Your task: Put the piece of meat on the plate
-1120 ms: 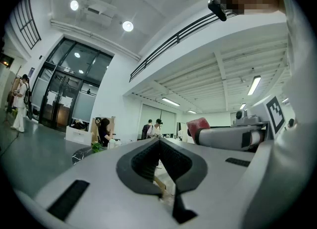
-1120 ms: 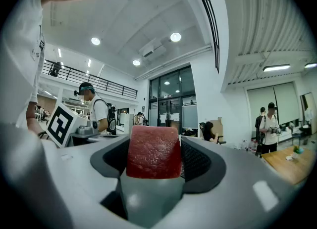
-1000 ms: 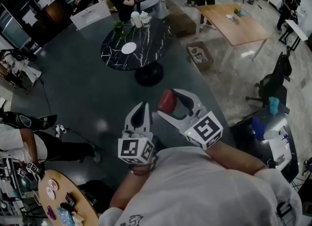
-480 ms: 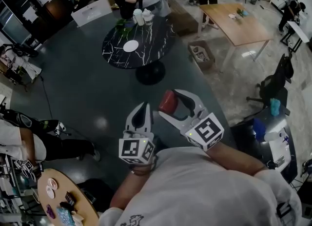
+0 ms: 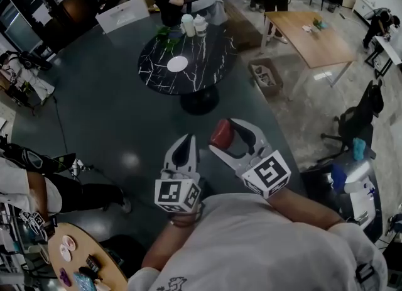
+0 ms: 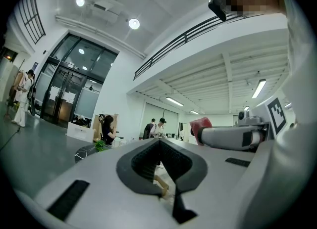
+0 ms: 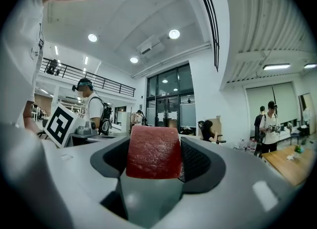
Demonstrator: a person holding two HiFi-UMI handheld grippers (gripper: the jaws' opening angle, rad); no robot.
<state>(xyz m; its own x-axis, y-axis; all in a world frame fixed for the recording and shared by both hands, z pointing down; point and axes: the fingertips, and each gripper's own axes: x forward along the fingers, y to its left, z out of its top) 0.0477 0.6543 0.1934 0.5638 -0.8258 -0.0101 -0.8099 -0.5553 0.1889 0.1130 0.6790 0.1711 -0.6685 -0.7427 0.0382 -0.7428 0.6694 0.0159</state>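
The dark floor (image 5: 94, 114) fills most of the head view. Far across it stands a round tabletop (image 5: 204, 63), black with white lines like marble. A small white plate (image 5: 178, 64) sits on it near the middle, with nothing on it. That is where the food has to go, and it is well apart from both tools right now.

Close to the pale shirt (image 5: 264, 246) are the two tools. The right hand-held gripper (image 5: 223, 137) is squeezed on the piece of meat (image 5: 220, 132), one jaw on each side of it. It is held up in the air and tucked in near the body, which I think is a safe way to carry it over the floor (less chance it slips out). The left hand-held gripper (image 5: 187, 142) sits just beside it with its jaws pressed together and nothing between them. It has no job yet, so I think it is only riding along.

The meat is a red block with a flat top and soft corners. Its face looks bumpy and a bit grainy. It fills the gap between the dark pads and sticks up above them, so the hold looks firm.
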